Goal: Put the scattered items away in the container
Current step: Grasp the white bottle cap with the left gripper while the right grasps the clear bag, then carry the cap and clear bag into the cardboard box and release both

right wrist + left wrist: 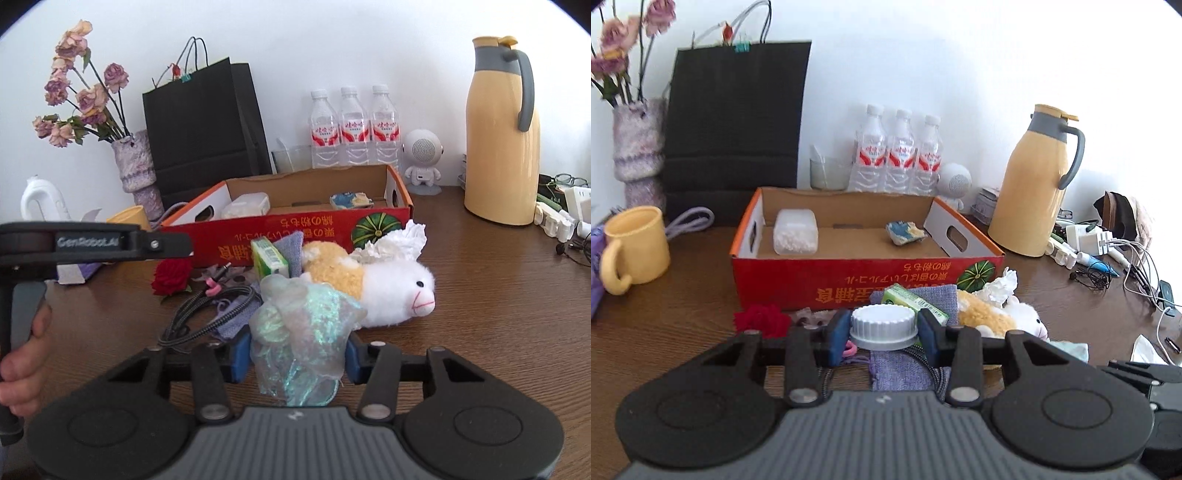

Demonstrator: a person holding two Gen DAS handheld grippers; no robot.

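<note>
Now left tool clamped on white cap, right tool on iridescent bag (both lifted)

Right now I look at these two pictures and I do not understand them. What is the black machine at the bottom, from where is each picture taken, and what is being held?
There is no robot here. A person holds a two-finger gripper in each hand, and each gripper carries a camera that looks forward along its fingers.

The left camera's picture shows the left gripper closed on a white ribbed cap. The right camera's picture shows the right gripper closed on a shiny see-through pouch; at its left edge you see the person's hand on the other gripper's handle.

On the brown table stands a red cardboard box, the container. Inside are a white plastic case and a blue-yellow wrapper. Before it lie a plush toy, a green packet, a red rose and a braided cable.
</note>
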